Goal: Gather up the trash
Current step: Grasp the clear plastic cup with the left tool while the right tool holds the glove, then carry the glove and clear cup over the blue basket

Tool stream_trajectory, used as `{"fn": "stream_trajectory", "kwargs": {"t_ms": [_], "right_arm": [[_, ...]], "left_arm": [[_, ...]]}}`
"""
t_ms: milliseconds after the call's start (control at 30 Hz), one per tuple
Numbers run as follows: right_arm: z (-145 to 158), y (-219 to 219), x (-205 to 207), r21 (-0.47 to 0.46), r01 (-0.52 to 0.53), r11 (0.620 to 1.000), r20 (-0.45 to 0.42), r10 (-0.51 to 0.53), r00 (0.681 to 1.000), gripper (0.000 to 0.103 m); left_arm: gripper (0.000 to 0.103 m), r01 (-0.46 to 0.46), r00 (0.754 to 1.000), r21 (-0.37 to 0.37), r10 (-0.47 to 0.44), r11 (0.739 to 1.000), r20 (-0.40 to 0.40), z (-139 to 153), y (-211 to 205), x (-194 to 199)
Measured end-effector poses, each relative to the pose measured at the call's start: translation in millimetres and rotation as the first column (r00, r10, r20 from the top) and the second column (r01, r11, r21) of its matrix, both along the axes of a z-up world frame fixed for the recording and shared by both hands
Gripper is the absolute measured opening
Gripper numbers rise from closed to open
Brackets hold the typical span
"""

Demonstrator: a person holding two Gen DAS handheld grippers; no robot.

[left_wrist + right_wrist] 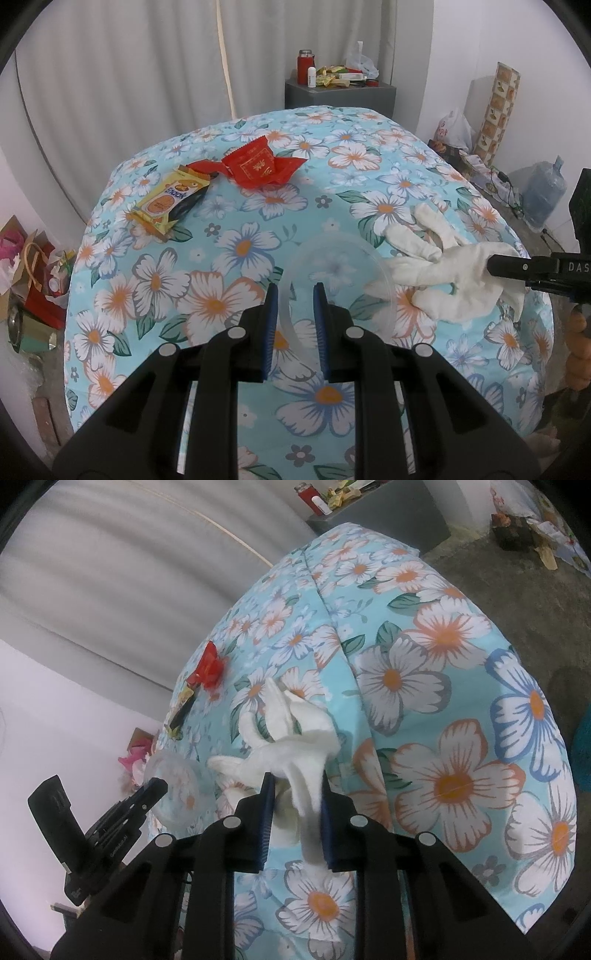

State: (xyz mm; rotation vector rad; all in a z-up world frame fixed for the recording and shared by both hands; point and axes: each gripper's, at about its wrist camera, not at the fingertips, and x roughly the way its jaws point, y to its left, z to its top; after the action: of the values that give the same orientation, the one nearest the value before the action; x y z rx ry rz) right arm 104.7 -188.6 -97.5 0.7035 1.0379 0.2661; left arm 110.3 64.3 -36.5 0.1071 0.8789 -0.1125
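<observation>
On the floral cloth (229, 317): left gripper (294, 291) straddles clear cup (338, 273) rim, right gripper (295, 781) probably clamped on tissue (291, 738) beside cup; red wrapper (258, 166), snack wrapper (170, 203) beyond cup, uncollected

The tablecloth (236, 206) is light blue, printed all over with big white daisies with orange centres, petals edged in orange, grey or blue, and dark green leaves. On it lies a bright red wrapper (258, 166) with gold print, and beside it a yellow snack packet (168, 203) with blue lettering and a black side. The crumpled tissue (443, 273) is creamy white. The plastic lid (336, 273) is clear, the flowers showing through. Each tool is black with blue pads (271, 325). The curtain (129, 74) behind is pale grey-white.
</observation>
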Motion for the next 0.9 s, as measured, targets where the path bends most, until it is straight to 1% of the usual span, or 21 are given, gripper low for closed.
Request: {"fn": "stream_trajectory", "kwargs": {"t_ms": [300,367,400,467,600,767,900], "right_arm": [[4.5,3.7,-0.8,-0.015,-0.005,1.0,0.01,0.006,1.0,0.019],[6.6,4.8,-1.1,-0.018,-0.008,1.0,0.014,0.008,1.0,0.018],[8.5,5.3,-1.6,-0.021,-0.009,1.0,0.019,0.01,1.0,0.017],[13.1,7.1,-2.5,-0.031,-0.012,0.999,0.029,0.013,0.999,0.015],[21.8,11.8,-4.0,-0.043,-0.015,0.999,0.046,0.017,0.999,0.012],[41.0,19.4,-10.5,-0.072,-0.007,0.997,0.102,0.014,0.995,0.01],[55.3,18.3,-17.2,-0.071,0.005,0.997,0.152,0.006,0.988,0.009]], "left_arm": [[0.017,0.001,1.0,0.006,-0.001,1.0,0.005,0.1,-0.7,-0.7],[0.011,-0.002,1.0,0.006,0.002,1.0,0.008,1.0,-1.0,-1.3],[0.011,-0.002,1.0,0.003,0.002,1.0,0.01,1.8,0.9,-1.1],[0.006,-0.001,1.0,-0.01,0.001,1.0,0.015,4.1,4.3,-1.1],[0.004,0.012,0.999,-0.021,-0.011,1.0,0.039,8.8,9.8,-3.2],[0.004,0.027,0.997,-0.045,-0.024,0.999,0.071,16.5,15.3,-6.7],[0.004,0.045,0.994,-0.077,-0.037,0.996,0.104,30.1,18.9,-7.3]]}}
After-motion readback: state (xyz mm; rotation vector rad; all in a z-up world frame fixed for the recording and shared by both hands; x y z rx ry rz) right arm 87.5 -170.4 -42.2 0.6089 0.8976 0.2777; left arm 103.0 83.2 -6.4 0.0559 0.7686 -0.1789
